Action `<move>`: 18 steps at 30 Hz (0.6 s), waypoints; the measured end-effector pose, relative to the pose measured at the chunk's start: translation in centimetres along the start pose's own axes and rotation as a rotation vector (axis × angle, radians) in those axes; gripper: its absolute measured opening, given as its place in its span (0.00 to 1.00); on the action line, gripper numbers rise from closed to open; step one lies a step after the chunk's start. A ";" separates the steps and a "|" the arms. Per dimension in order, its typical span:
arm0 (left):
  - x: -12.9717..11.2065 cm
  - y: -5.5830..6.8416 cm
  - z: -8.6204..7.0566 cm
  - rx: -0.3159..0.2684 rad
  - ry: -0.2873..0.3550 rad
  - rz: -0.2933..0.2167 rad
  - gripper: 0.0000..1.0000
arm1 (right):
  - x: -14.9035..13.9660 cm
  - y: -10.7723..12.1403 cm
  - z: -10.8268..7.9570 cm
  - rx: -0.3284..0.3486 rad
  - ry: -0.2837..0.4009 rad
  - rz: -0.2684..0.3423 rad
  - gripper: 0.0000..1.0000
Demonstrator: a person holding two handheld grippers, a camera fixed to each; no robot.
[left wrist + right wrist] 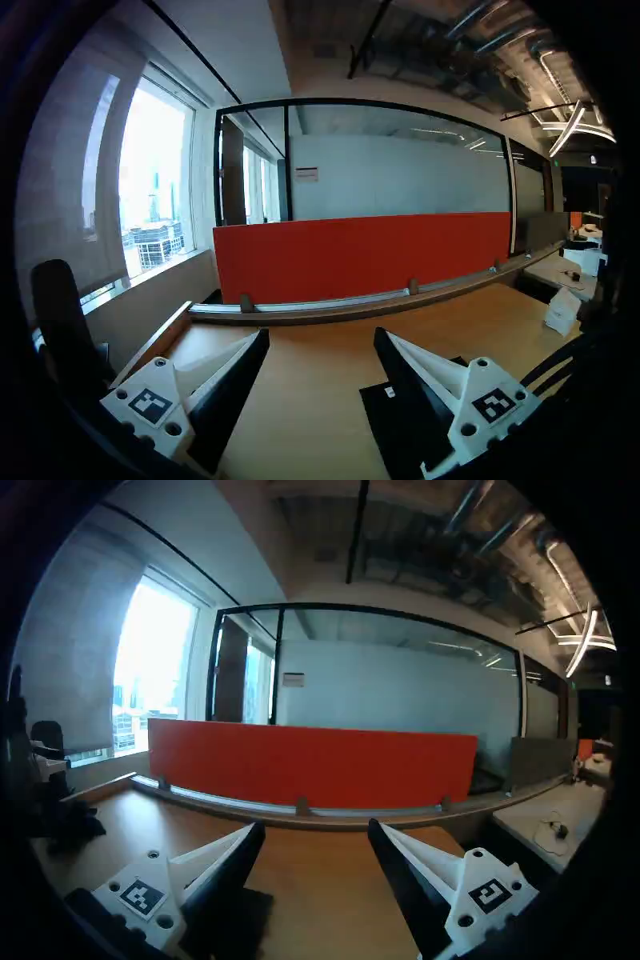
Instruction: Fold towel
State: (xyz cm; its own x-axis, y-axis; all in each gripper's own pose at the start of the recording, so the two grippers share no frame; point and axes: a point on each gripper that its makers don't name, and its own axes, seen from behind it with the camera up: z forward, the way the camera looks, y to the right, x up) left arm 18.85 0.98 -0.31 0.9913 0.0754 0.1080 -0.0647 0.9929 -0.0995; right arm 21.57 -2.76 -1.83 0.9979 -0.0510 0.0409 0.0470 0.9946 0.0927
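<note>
Left gripper: fingers spread apart, grasping nothing, above the wooden table. A dark towel lies flat on the table, partly under the finger at the right of the left gripper view. The right gripper is likewise released, with the towel's edge beside one finger. Farther off stands a red divider.

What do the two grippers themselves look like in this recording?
The left gripper and right gripper look alike: two white wedge-shaped fingers tapering to points, with black pads on the inner faces. Each finger base carries a square black-and-white marker with round screw holes around it.
</note>
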 end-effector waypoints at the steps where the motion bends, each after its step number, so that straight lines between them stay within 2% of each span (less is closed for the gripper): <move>1: -0.1 0.2 0.0 -0.011 -0.007 0.006 0.97 | -0.1 -0.3 0.0 0.015 -0.008 -0.004 1.00; 8: -1.1 1.8 0.0 -0.101 -0.060 0.046 0.97 | -1.2 -2.2 0.4 0.124 -0.065 -0.044 1.00; 12: -1.8 2.7 0.0 -0.151 -0.091 0.066 0.97 | -2.1 -3.9 0.1 0.208 -0.101 -0.086 1.00; 18: -3.2 3.9 0.0 -0.196 -0.131 0.086 0.97 | -3.6 -5.9 -0.2 0.303 -0.156 -0.131 1.00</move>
State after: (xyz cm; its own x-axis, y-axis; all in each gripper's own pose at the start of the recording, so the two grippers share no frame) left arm 15.44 4.56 -1.04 0.9590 0.1826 0.2168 -0.1120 0.9467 -0.3020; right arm 17.68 -8.40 -2.71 0.9642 -0.2130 0.1578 0.1356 0.9078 0.3968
